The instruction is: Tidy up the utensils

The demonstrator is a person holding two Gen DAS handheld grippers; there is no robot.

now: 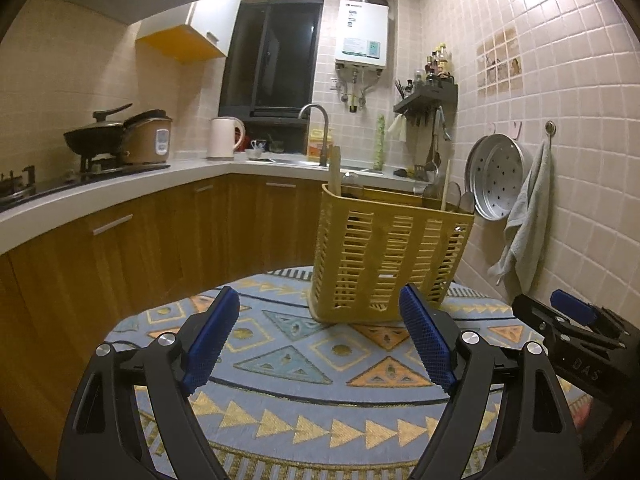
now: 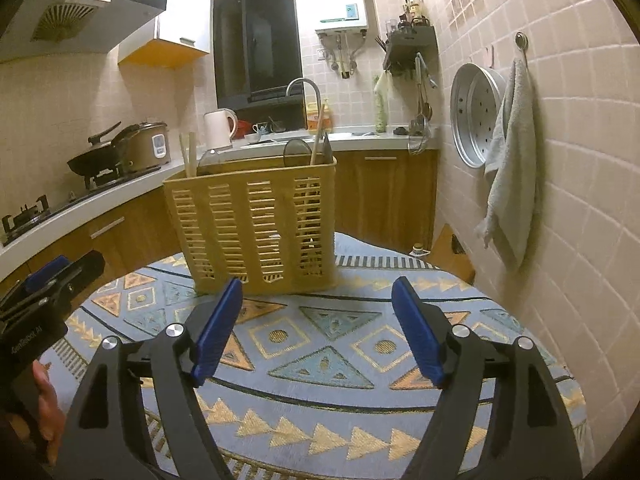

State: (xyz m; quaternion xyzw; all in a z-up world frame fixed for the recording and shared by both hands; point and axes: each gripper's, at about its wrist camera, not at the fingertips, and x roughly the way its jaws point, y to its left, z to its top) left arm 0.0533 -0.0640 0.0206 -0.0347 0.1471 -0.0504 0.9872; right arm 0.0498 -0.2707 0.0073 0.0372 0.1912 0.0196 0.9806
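You hold both grippers, left gripper [image 1: 318,340] and right gripper [image 2: 316,330], spread and empty, short of the yellow utensil basket [image 2: 256,220] at the patterned tablecloth's [image 2: 320,396] far edge, likely readying a reach.

2 wrist views, low over patterned tablecloth [image 1: 280,360], facing kitchen window; both share nearby yellow basket [image 2: 256,224].

Walls: pale square tiles [image 1: 520,40]
Window: dark [image 1: 276,56]
Cabinets: wood fronts [image 1: 140,240], white countertop [image 1: 120,188]
Surface: patterned cloth [image 2: 320,360]
Towel: hung on wall hook [image 2: 512,160]
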